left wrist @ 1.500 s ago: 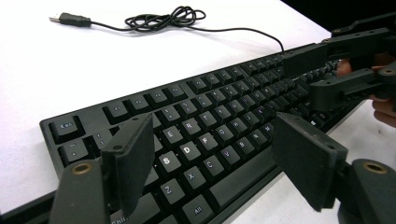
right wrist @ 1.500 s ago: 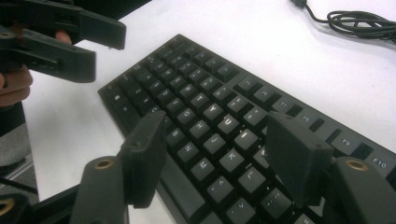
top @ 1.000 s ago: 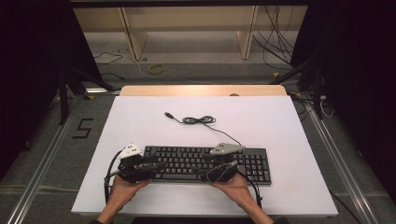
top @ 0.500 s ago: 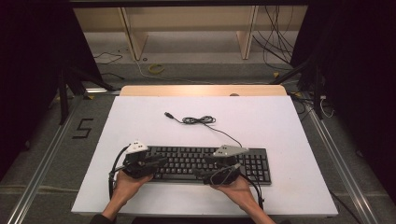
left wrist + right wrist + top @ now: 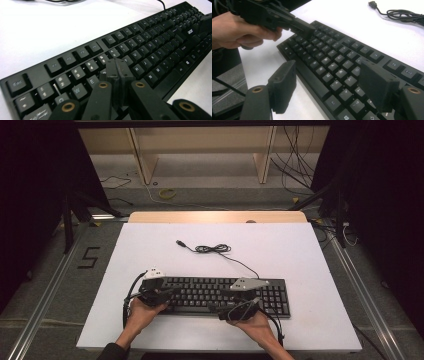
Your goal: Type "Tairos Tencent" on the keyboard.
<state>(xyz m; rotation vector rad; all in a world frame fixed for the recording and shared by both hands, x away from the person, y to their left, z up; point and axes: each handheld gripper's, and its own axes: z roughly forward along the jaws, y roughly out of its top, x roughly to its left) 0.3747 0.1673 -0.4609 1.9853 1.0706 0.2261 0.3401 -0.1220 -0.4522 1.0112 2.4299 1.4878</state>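
- Near the front edge of the white table (image 5: 300,255) I see the black keyboard (image 5: 225,295), lying flat with its long side running left to right.
- My left gripper (image 5: 159,295) sits over the keyboard's left end; in the left gripper view its jaws are pressed together with nothing between them, tips down among the letter keys around E and R (I cannot tell whether a key is actually pressed).
- My right gripper (image 5: 327,82) is at the near edge of the keyboard, right of its middle, with its jaws spread wide. In the right gripper view one pad (image 5: 283,85) hangs off the near edge over the table and the other is above the keys, neither gripping anything.
- That same view shows the left hand (image 5: 239,30) wrapped around its gripper at the keyboard's far-left end.
- Farther back, the keyboard's cable (image 5: 215,249) runs from the rear edge into a loose coil, its plug (image 5: 181,243) lying free on the table, well apart from both grippers.
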